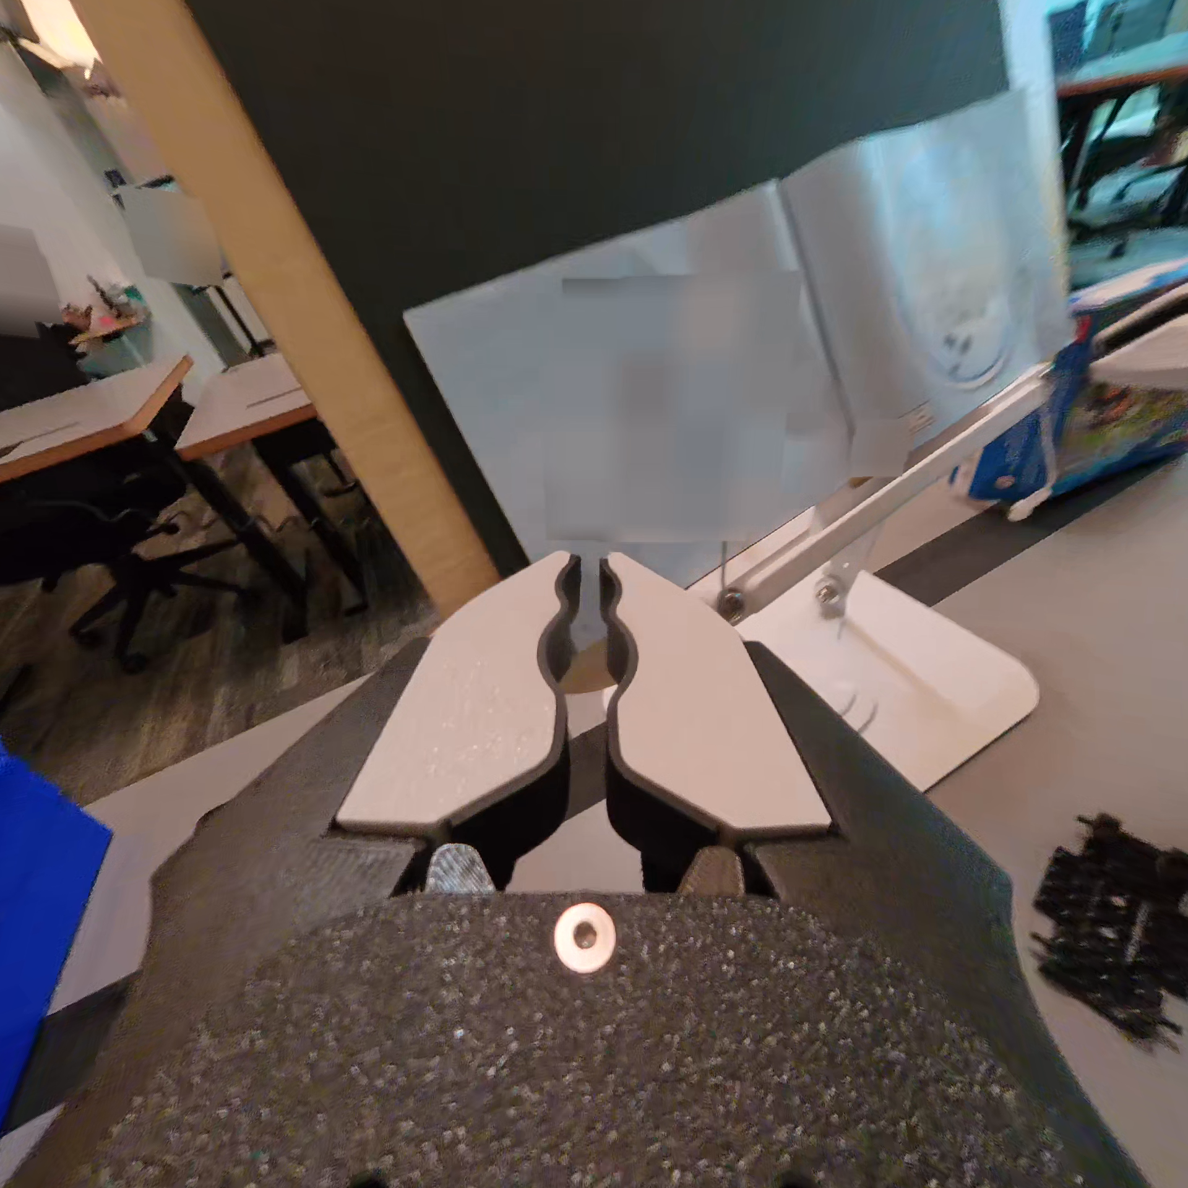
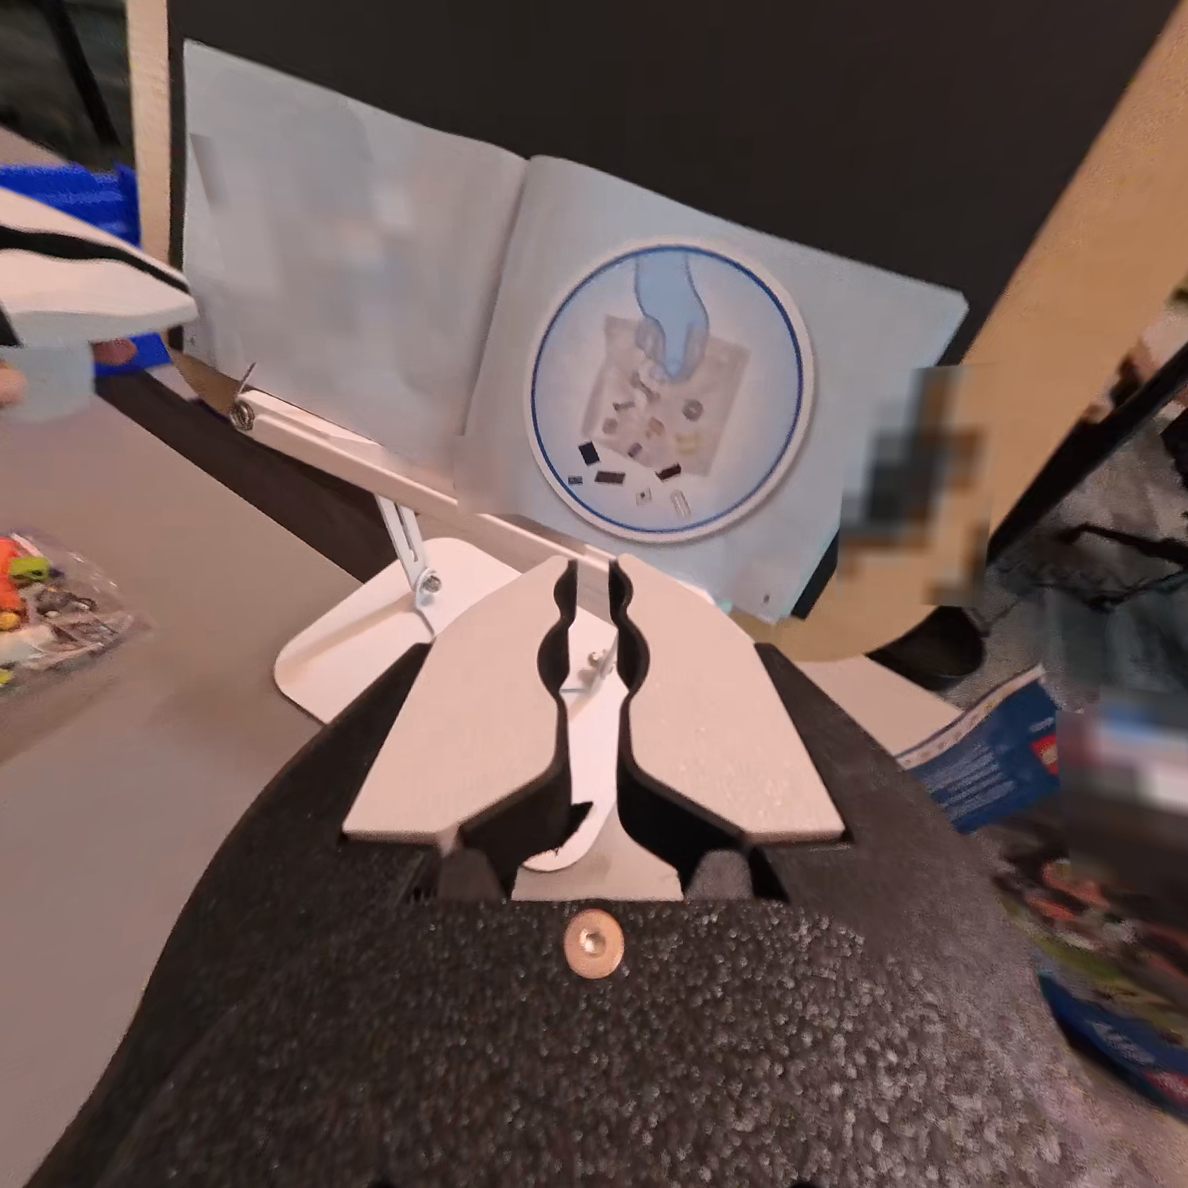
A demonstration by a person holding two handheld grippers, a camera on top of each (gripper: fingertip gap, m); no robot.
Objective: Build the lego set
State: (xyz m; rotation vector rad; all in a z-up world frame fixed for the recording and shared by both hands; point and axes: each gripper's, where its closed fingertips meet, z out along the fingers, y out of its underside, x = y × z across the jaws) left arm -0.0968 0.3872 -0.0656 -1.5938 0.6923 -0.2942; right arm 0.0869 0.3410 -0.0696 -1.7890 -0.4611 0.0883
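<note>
Both grippers are nearly clenched with nothing between the fingers. On my left gripper (image 1: 590,566) I see only a thin slit between the pale fingers (image 1: 476,720), and the right gripper (image 2: 593,569) shows the same narrow gap, empty, with a small dark scrap sticking out near the base of its left finger.

Ahead of both sits the open instruction booklet (image 2: 662,386), propped upright on a white metal stand (image 2: 360,643) that rests on the grey table (image 2: 148,643). Its right page carries a round blue-rimmed drawing of a bag of parts; the left page is blurred over. From my left wrist view the booklet (image 1: 675,398) leans back on the stand's arm, and the stand's flat base (image 1: 900,694) lies just right of my fingertips.

A clear plastic bag of small coloured bricks (image 2: 45,617) lies on the table well to the left in the right wrist view. A cluster of black pieces (image 1: 1118,926) lies on the table to the right in the left wrist view, too smeared for me to tell more. The blue set box (image 2: 990,765) sits at the right end of the table, and the left view catches it (image 1: 1041,437) past the stand.

Beyond, a tan column (image 1: 289,289) crosses a dark wall, with desks (image 1: 96,411) and a black office chair (image 1: 109,533) off to the left.
</note>
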